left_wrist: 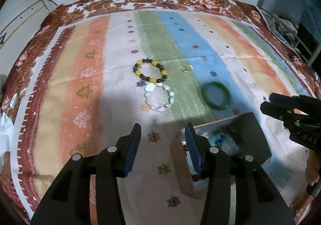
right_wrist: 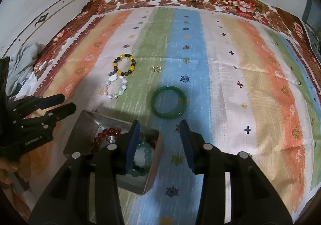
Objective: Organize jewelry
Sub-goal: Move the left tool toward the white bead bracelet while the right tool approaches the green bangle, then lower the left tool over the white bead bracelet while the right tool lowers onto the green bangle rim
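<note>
Near the bed's front edge, both tongs, left [left_wrist: 162, 148] and right [right_wrist: 159, 144], hang apart and empty over the metal tin [right_wrist: 152, 166] of beads; risk: snagging its rim while reaching mid-bed for the green bangle [right_wrist: 169, 102].

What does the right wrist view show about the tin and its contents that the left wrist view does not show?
Only the right wrist view shows the red bead bracelet clearly, lying in the tin, and crumpled grey cloth at the left.

Only the left wrist view shows a dark shelf at the right.

Both show the green bangle, the yellow and dark bead bracelet, the pale bracelet and both grippers open and empty.
</note>
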{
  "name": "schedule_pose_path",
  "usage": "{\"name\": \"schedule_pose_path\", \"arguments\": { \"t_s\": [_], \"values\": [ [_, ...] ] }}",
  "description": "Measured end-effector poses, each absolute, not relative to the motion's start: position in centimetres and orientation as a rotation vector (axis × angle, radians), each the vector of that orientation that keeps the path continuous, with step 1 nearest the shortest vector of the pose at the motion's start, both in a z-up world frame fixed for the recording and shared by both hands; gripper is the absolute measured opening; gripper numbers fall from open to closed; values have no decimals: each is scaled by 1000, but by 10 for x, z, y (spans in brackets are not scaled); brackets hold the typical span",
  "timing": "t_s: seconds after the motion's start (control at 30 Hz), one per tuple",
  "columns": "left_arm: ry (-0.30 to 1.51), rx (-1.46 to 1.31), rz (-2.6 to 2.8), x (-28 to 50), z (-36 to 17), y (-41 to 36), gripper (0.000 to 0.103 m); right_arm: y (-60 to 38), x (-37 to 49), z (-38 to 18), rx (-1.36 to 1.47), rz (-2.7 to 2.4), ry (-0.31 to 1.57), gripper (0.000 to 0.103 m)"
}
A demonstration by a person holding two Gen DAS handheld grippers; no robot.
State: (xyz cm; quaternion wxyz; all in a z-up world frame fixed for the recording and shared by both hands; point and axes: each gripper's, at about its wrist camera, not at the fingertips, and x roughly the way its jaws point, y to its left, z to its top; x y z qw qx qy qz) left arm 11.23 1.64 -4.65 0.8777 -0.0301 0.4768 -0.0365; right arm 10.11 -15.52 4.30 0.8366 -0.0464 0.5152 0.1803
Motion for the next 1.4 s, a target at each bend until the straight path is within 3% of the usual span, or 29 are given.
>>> {"name": "schedule_pose_path", "arguments": {
  "t_s": [1.4],
  "values": [
    [1088,-4,-17,217,-77,41,48,-148,194,-11,-121,311,1208,43]
  ]
}}
